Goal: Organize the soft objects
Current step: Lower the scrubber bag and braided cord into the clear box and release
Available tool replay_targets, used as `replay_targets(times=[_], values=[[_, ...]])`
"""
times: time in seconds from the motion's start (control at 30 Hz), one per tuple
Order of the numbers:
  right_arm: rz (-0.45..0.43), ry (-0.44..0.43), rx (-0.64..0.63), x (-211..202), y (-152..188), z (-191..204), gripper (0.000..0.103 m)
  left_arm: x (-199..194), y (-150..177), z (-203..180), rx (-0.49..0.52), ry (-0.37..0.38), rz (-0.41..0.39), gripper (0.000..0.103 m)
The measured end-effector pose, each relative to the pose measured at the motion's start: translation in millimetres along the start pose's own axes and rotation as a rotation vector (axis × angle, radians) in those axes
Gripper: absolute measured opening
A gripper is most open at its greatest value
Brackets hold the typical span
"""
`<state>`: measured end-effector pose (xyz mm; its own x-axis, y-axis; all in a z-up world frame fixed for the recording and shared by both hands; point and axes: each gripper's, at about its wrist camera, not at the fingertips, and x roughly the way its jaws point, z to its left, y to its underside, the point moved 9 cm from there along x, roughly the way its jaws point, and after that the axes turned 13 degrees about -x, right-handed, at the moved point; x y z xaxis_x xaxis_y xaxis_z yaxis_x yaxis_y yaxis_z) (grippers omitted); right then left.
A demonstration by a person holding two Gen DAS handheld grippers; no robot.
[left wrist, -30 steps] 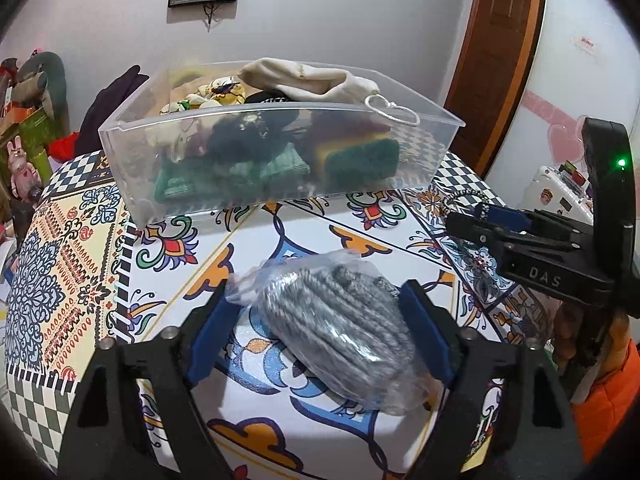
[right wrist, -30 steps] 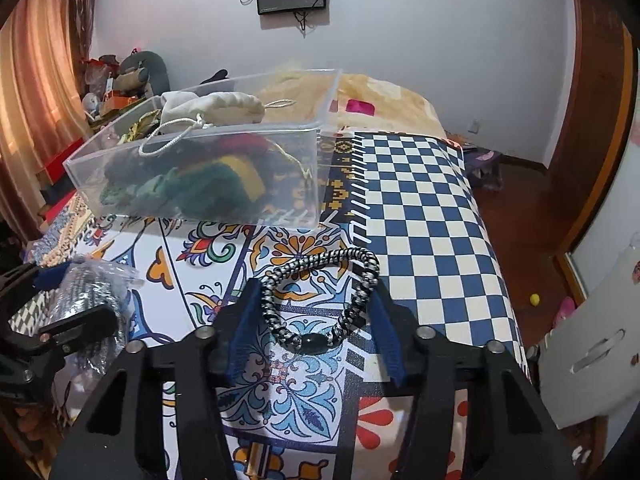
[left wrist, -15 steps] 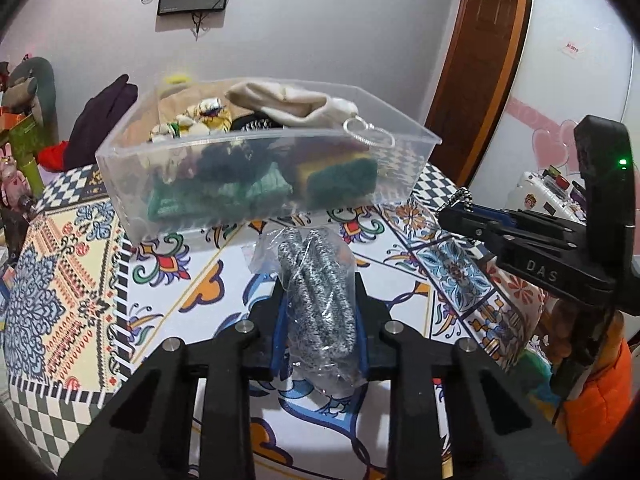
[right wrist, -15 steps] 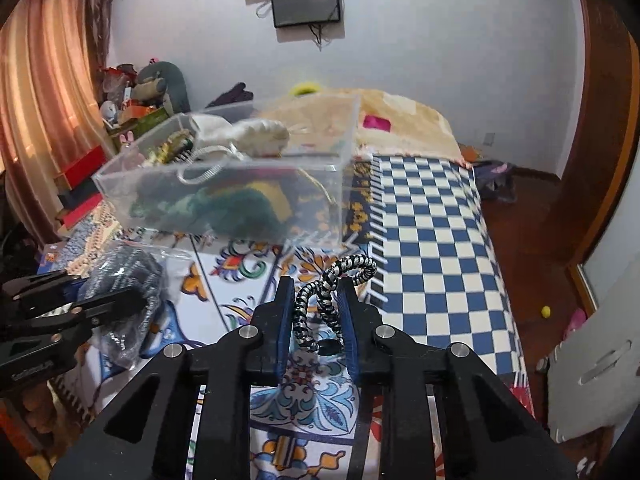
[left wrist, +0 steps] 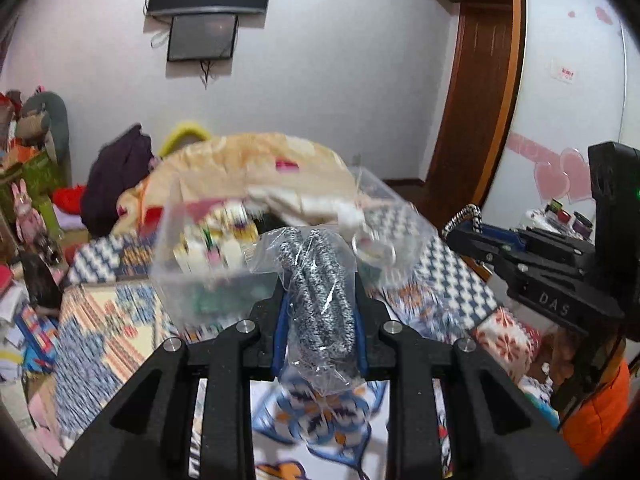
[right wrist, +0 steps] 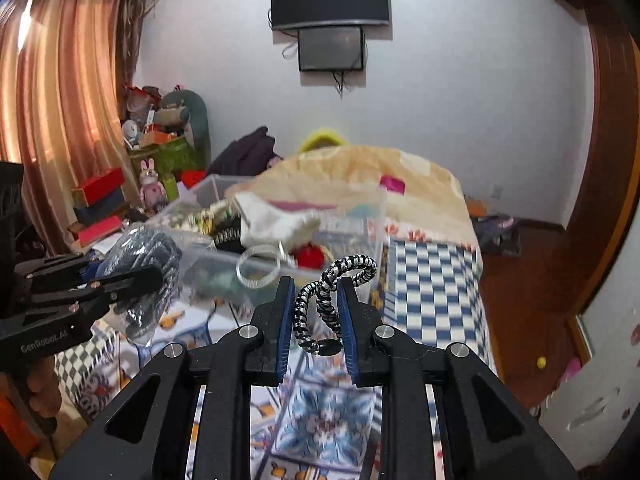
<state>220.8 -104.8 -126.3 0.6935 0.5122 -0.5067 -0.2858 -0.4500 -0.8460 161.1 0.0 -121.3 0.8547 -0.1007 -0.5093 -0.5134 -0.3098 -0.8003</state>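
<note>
My left gripper [left wrist: 318, 300] is shut on a clear plastic bag of grey-and-white cord [left wrist: 316, 292] and holds it in the air in front of the clear plastic bin [left wrist: 192, 280]. My right gripper [right wrist: 312, 312] is shut on a black-and-white braided cord loop [right wrist: 320, 300], lifted above the table. The bin [right wrist: 360, 220] holds several soft items, with a cream drawstring pouch [right wrist: 276, 220] on top. The left gripper and bag also show in the right wrist view [right wrist: 140, 276]. The right gripper shows in the left wrist view [left wrist: 476, 236].
The table has a patterned cloth [right wrist: 432, 280], blue-checked on the right. Behind the bin lies a beige quilt [right wrist: 400, 184]. Toys and boxes [right wrist: 152, 168] stand at the far left by a curtain. A wooden door [left wrist: 476, 92] is at the right.
Both grippers have risen from the table with their loads and moved towards the bin. One second ago both stood open around the items; they closed on them half a second ago.
</note>
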Motion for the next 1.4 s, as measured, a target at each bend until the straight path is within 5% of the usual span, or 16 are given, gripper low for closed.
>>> replay_targets(times=[0.33,0.83,1.07,1.4], values=[[-0.039,-0.002,-0.051,29.3,-37.4,4.7,0.020,15.8,-59.0,3.4,-0.010,-0.034,-0.094,0.027],[0.125,0.002,-0.061,84.3,-10.4,-0.3,0.028,98.3,-50.9,35.0,-0.013,-0.135,0.000,0.028],[0.118,0.017,-0.077,75.9,-9.6,-2.0,0.063,94.9,-42.6,33.2,0.018,-0.156,-0.009,0.061],[0.091,0.001,-0.078,55.1,-12.9,-5.5,0.064,60.8,-48.6,24.7,0.027,-0.129,-0.051,0.070]])
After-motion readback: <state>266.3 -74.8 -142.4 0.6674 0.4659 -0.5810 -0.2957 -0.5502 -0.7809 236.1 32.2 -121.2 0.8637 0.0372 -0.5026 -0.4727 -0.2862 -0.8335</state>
